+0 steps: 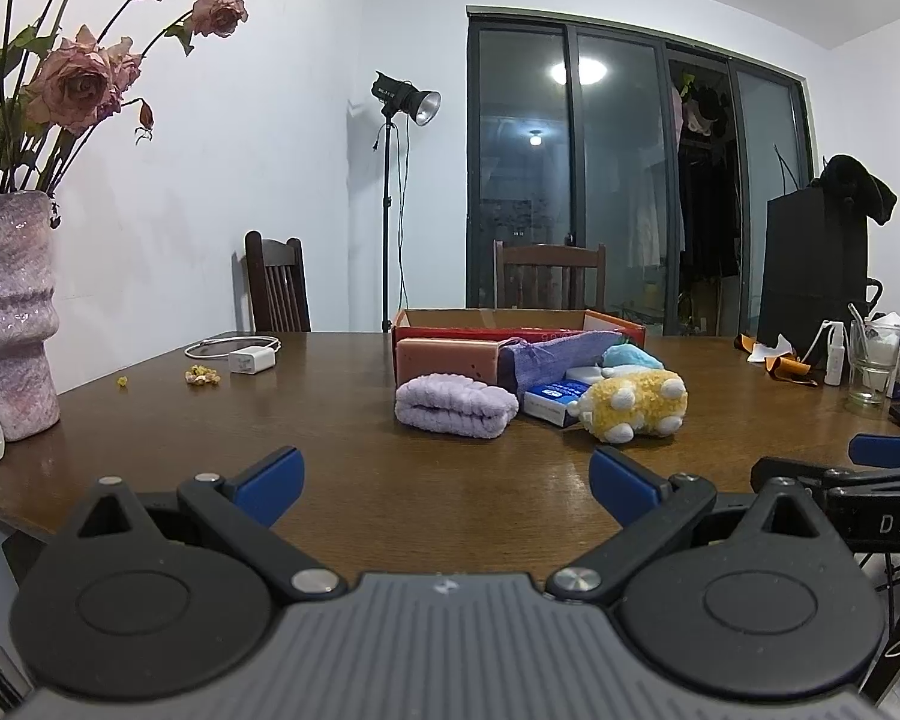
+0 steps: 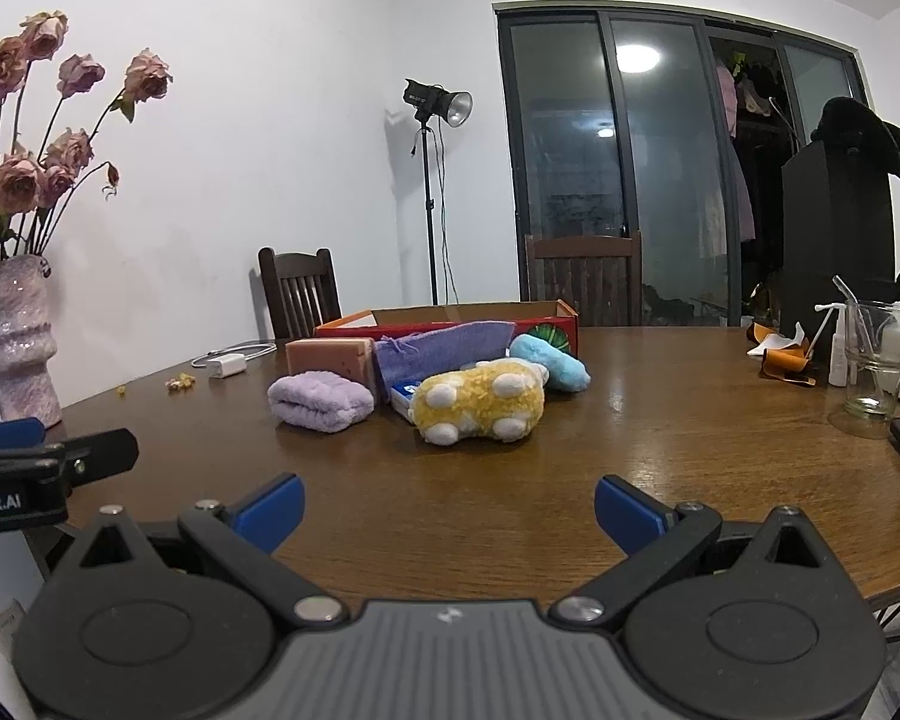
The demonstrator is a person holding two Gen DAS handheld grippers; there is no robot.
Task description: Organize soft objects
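Table point(image 2: 630, 438) is carrying, at its far middle, a red cardboard box point(image 2: 450, 324) with a yellow plush toy point(image 2: 480, 399) and a folded lilac towel point(image 2: 321, 402) lying just near of it, while left gripper point(image 1: 447, 483) and right gripper point(image 2: 449, 507) are hovering near, jaws spread, gripping nothing.

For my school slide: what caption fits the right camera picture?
Open right gripper faces yellow plush toy, purple towel and red box.
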